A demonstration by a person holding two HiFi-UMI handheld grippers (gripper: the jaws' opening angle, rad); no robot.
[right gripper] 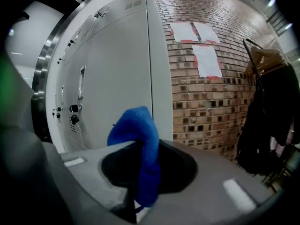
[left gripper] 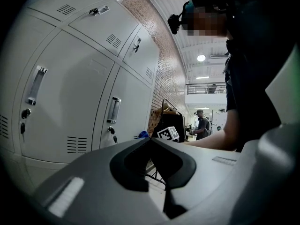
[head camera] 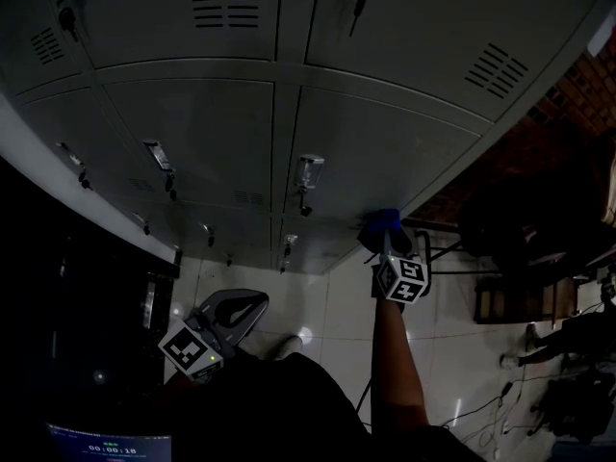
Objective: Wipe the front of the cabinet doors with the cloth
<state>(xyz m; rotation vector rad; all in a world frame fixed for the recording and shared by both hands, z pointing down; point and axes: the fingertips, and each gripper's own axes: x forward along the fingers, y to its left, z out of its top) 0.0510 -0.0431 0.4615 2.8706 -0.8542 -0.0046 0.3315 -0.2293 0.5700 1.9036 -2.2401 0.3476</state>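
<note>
Cabinet doors (head camera: pixel 380 147): grey painted sheet metal, flat and smooth, with louvred vents; they fill the head view from 9 round to 2 o'clock.
Brick wall (right gripper: pixel 211 93): rough red brick with paper sheets stuck on it, at 1 o'clock in the right gripper view.
Left gripper (head camera: pixel 236 308): at 7 o'clock, low and well apart from the doors, jaws pressed together on nothing.
Right gripper (head camera: pixel 387 246): at 3 o'clock, jaws clamped on the cloth.
Cloth (head camera: pixel 383 223): blue and soft-piled, humped over the jaw tips at the foot of the right-hand door; whether it touches cannot be told.
Handles (head camera: pixel 306 176): small metal pulls with dangling keys.
Wiping well: probably press the hump flat against the panel, run long overlapping strokes, and skirt keys that could snag the pile.
</note>
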